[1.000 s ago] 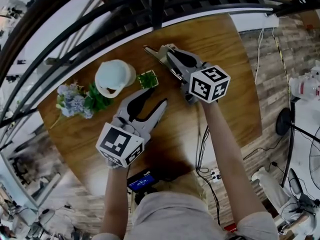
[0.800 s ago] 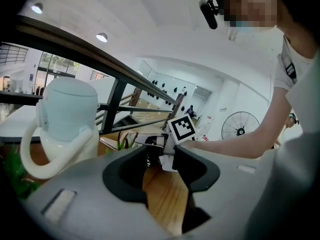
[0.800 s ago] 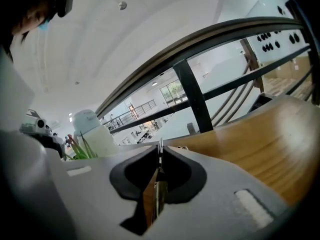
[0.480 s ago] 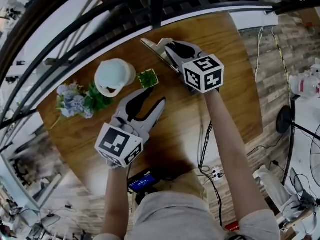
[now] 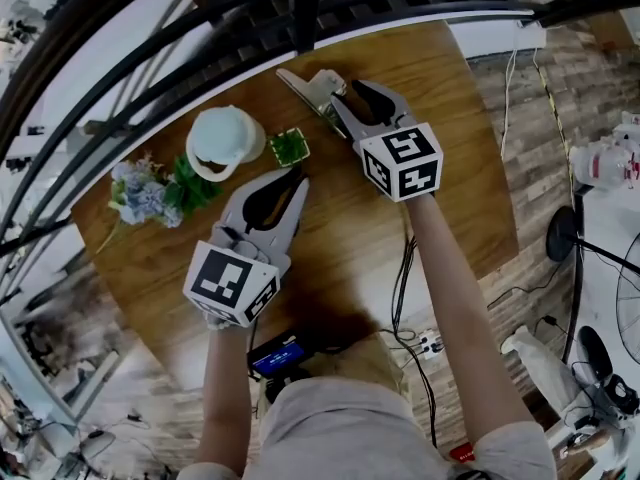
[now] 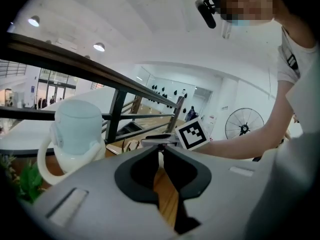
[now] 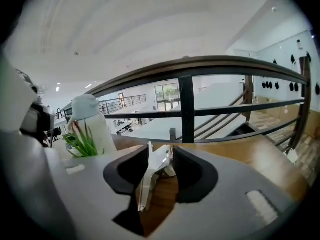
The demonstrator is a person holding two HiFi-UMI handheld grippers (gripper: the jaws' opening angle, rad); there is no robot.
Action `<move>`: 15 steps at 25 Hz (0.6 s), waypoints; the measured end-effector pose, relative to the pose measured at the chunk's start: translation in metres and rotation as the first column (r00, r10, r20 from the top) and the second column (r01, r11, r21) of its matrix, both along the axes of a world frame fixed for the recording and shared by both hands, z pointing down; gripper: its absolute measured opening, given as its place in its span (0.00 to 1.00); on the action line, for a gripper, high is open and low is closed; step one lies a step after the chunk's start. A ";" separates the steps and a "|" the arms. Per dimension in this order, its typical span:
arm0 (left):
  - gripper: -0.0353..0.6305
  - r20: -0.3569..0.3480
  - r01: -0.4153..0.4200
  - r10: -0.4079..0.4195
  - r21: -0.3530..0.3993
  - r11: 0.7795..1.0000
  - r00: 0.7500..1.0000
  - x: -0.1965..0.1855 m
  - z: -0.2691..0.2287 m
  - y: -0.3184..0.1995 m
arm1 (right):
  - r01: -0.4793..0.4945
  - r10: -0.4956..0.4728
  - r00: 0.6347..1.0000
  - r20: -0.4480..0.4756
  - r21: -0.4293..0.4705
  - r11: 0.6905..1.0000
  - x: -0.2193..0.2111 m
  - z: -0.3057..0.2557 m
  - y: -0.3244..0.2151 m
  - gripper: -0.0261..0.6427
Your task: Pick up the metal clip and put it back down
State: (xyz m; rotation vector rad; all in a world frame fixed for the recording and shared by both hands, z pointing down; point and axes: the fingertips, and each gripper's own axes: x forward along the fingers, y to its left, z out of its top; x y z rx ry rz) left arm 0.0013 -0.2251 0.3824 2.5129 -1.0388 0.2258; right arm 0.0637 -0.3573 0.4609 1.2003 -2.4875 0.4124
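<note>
The metal clip (image 5: pixel 312 86) lies on the round wooden table (image 5: pixel 450 118) near its far edge, by the railing. My right gripper (image 5: pixel 346 91) is right behind it. In the right gripper view the shiny clip (image 7: pixel 152 179) rests on the wood between the jaws of the right gripper (image 7: pixel 161 156). These jaws have just been opening and stand apart without pressing on it. My left gripper (image 5: pixel 298 178) hovers over the table's middle. Its jaws have just been closing, and in the left gripper view the left gripper (image 6: pixel 161 146) has its tips together with nothing between them.
A white jug (image 5: pixel 225 143) stands at the left, with a small green potted plant (image 5: pixel 291 148) beside it and a bunch of flowers (image 5: pixel 145 196) further left. A dark metal railing (image 5: pixel 300 8) runs just past the table's far edge.
The right gripper shifted slightly toward the railing and rolled, and its jaws opened off the clip, which now rests on the table. The left gripper's jaws went from wide apart to closed.
</note>
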 end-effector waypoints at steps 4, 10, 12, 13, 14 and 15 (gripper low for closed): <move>0.06 0.018 0.017 -0.018 0.036 0.999 1.000 -0.004 -0.009 0.009 | -0.044 0.044 0.999 0.008 0.052 0.998 0.006 -0.023 0.024 0.09; 0.07 0.018 0.017 -0.019 0.080 0.997 1.000 -0.015 -0.019 0.024 | -0.104 0.100 0.994 0.051 0.064 0.993 0.010 -0.044 0.068 0.04; 0.07 0.013 0.018 -0.019 0.097 0.995 1.000 -0.018 -0.023 0.030 | -0.122 0.117 0.991 0.061 0.070 0.990 0.011 -0.052 0.082 0.04; 0.07 0.016 0.016 -0.018 0.104 0.994 1.000 -0.019 -0.026 0.034 | -0.133 0.128 0.990 0.063 0.072 0.989 0.012 -0.056 0.090 0.04; 0.07 0.020 0.015 -0.017 0.110 0.994 1.000 -0.020 -0.029 0.037 | -0.145 0.141 0.988 0.065 0.074 0.987 0.015 -0.060 0.098 0.04; 0.07 0.022 0.014 -0.016 0.116 0.993 1.000 -0.021 -0.032 0.041 | -0.159 0.154 0.986 0.066 0.076 0.984 0.017 -0.064 0.106 0.04</move>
